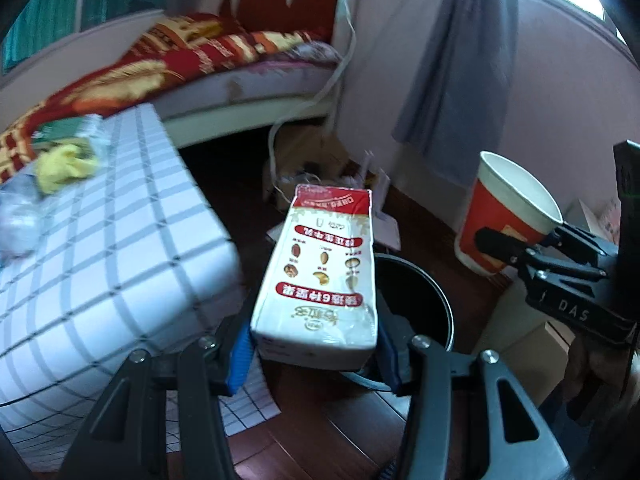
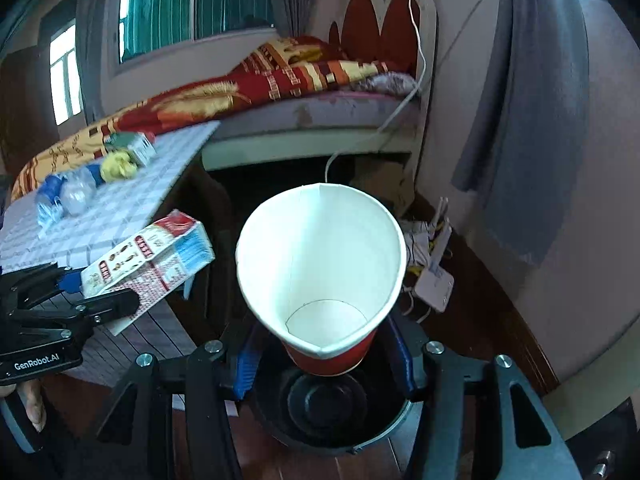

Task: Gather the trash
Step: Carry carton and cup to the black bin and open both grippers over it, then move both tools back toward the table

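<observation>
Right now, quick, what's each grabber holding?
Left gripper: closed on the milk carton.
Right gripper: closed on the paper cup, above the black bin.

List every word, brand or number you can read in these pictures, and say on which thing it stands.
"DAS": on the right gripper body.
"GenRobot.AI": on the left gripper body.
Milk carton: Chinese print, upside down and too blurred to read surely.
Paper cup: no text visible.
</observation>
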Demonstrator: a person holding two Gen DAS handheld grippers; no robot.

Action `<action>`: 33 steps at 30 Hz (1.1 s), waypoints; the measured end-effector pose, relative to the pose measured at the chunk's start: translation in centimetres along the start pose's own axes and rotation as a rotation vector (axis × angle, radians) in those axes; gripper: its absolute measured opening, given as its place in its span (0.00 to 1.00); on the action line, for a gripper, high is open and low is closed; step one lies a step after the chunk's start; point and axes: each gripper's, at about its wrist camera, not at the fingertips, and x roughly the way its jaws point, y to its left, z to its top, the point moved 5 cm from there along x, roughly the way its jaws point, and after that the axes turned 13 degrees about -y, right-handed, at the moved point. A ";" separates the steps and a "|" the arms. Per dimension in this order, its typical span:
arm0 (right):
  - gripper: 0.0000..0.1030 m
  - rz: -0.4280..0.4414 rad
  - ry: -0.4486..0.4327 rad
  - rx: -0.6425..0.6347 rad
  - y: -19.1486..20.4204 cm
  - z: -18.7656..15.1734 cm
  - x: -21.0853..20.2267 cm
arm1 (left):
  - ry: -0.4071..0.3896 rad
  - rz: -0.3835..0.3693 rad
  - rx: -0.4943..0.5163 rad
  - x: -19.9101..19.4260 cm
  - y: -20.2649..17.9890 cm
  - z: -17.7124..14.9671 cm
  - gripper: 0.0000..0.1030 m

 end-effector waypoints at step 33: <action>1.00 -0.081 0.284 -0.057 -5.6 -9.5 7.8 | 0.163 0.056 -0.031 6.4 -1.3 -4.2 0.97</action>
